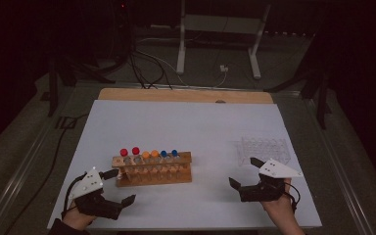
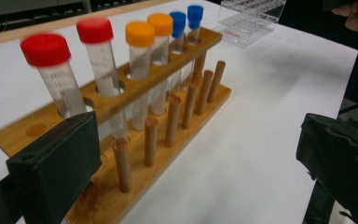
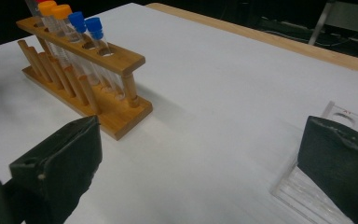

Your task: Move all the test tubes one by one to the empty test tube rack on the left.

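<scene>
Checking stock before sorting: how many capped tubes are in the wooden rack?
6, in one row in the wooden rack: two red-capped tubes at its left end, two orange-capped tubes in the middle, two blue-capped tubes at its right end.

White table cover (image 1: 186, 122) lies flat, with a wooden board edge (image 1: 176, 95) showing along its far side. Beyond it on the floor stand a white frame's two legs (image 1: 180, 54), with black cables (image 1: 144, 68) snaking to their left and a white plug (image 1: 223, 68) between them. Another black cable (image 1: 54, 161) runs down the left.
</scene>
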